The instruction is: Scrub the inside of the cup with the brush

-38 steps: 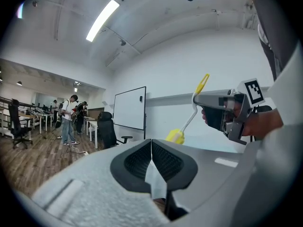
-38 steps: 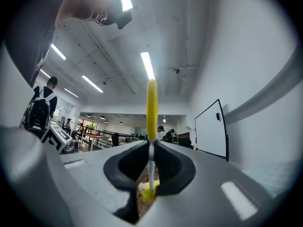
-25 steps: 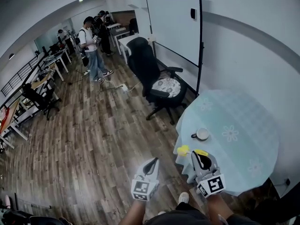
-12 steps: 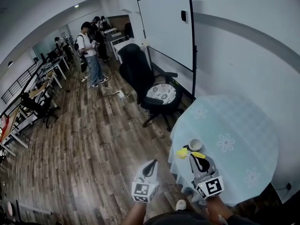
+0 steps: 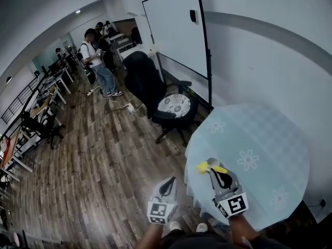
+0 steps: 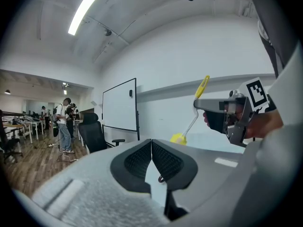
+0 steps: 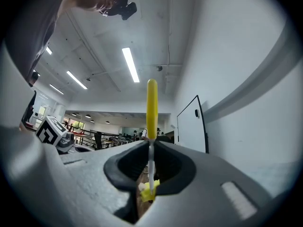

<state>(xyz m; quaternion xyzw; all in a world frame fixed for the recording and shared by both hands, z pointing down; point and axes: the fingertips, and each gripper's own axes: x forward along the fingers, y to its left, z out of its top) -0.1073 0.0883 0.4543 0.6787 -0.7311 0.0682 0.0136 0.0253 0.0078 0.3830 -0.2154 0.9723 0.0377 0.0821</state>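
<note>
Now, your left gripper, jaws closed and empty, hangs off the desk. Open it to steady the cup near the desk's edge. Your right gripper's jaws pinch the brush by its thin stem, so tip the yellow head down into the cup.

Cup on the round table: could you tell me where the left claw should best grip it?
Probably its rim, coming from its left over the table edge: the cup stands upright, open-topped, near that edge, with the brush close in front.
</note>
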